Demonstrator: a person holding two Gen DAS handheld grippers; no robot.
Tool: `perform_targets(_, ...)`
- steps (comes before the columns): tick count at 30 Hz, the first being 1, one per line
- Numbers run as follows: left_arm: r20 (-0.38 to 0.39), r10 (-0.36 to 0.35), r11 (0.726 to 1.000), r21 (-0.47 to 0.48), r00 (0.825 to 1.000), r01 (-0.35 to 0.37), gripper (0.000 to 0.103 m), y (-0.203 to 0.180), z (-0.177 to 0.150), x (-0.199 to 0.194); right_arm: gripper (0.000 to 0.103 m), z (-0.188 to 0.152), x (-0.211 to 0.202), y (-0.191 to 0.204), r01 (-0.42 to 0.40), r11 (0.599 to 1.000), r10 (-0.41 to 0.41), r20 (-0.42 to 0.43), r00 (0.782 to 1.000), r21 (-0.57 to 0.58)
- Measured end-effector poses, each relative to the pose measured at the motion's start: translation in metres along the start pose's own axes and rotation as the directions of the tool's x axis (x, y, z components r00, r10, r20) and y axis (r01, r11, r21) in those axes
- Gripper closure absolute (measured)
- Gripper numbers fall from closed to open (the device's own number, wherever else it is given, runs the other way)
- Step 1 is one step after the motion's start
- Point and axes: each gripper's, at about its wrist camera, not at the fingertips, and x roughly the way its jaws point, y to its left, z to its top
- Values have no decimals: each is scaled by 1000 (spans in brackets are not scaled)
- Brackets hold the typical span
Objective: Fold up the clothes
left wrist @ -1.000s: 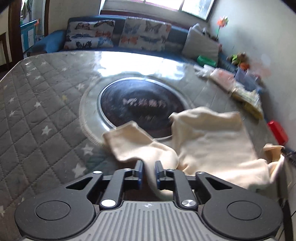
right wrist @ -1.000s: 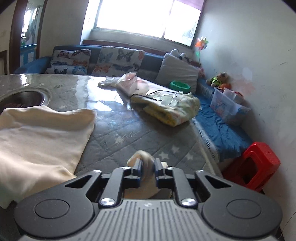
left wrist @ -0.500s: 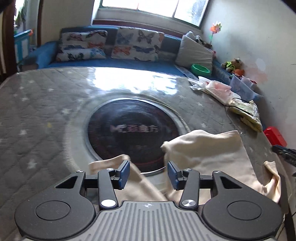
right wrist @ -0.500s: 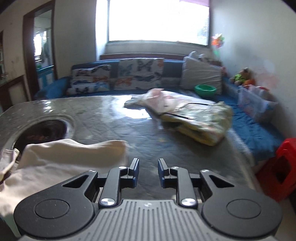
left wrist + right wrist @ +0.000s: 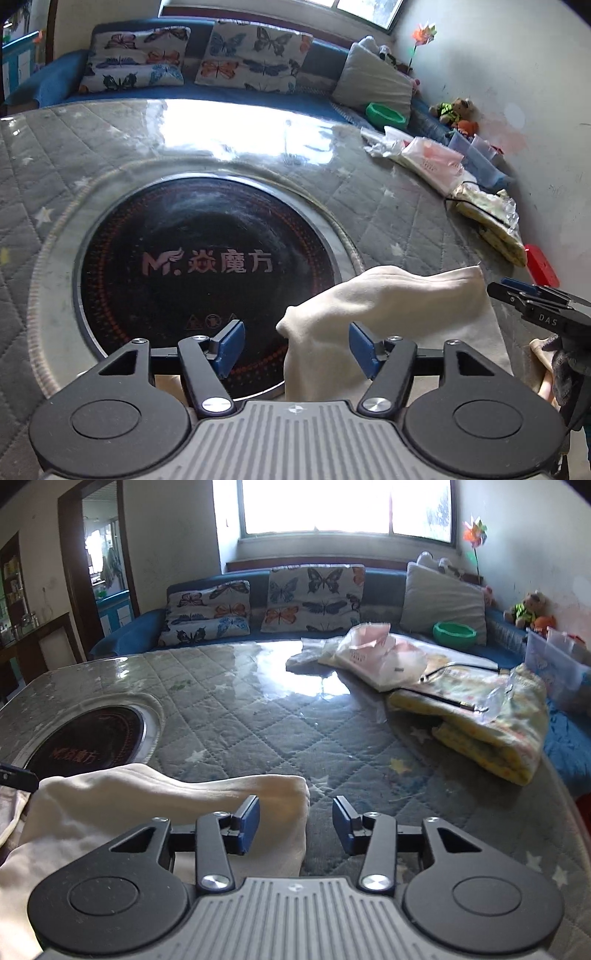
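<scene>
A cream garment [image 5: 399,317] lies folded on the quilted table, its left corner over the rim of the round black cooktop [image 5: 199,266]. My left gripper [image 5: 297,347] is open and empty, its jaws wide apart above the garment's near left corner. In the right wrist view the same garment [image 5: 155,812] lies at the lower left. My right gripper [image 5: 295,825] is open and empty above the garment's right edge. The right gripper also shows at the right edge of the left wrist view [image 5: 543,306].
Plastic bags [image 5: 373,657] and a folded yellow printed cloth [image 5: 487,716] lie at the table's far right. A blue sofa with butterfly cushions [image 5: 258,602] runs behind the table. A red stool [image 5: 541,264] stands beside the table's right edge.
Both grippers have let go of the cream garment and opened wide. Both have lifted and drawn back from it; the sleeve the left gripper held now lies out of sight below it.
</scene>
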Motion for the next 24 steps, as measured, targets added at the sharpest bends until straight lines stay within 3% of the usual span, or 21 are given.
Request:
perform_targets(6, -34, -23, 1000, 14, 999, 24, 41, -2, -1, 19, 58, 2, 17, -6, -6, 1000, 6, -35, 999, 21)
perform_targets(8, -38, -36, 999, 31, 999, 38, 62, -4, -3, 23, 60, 2, 20, -6, -6, 1000, 7, -40, 999, 19)
perform_targets(9, -38, -40, 998, 40, 998, 42, 66, -6, -4, 24, 62, 2, 21, -5, -15, 1000, 16, -43, 999, 18)
perform_targets(11, -32, -49, 998, 50, 998, 50, 82, -7, -5, 24, 74, 3, 24, -4, -34, 999, 35, -49, 998, 16)
perform_targets(14, -8, -55, 997, 55, 998, 56, 90, -6, -5, 21, 92, 5, 28, 2, -47, 999, 46, -55, 997, -5)
perform_targets(24, 142, 45, 997, 56, 989, -53, 93, 23, -3, -12, 99, 45, 45, 51, -70, 992, 72, 20, 997, -101)
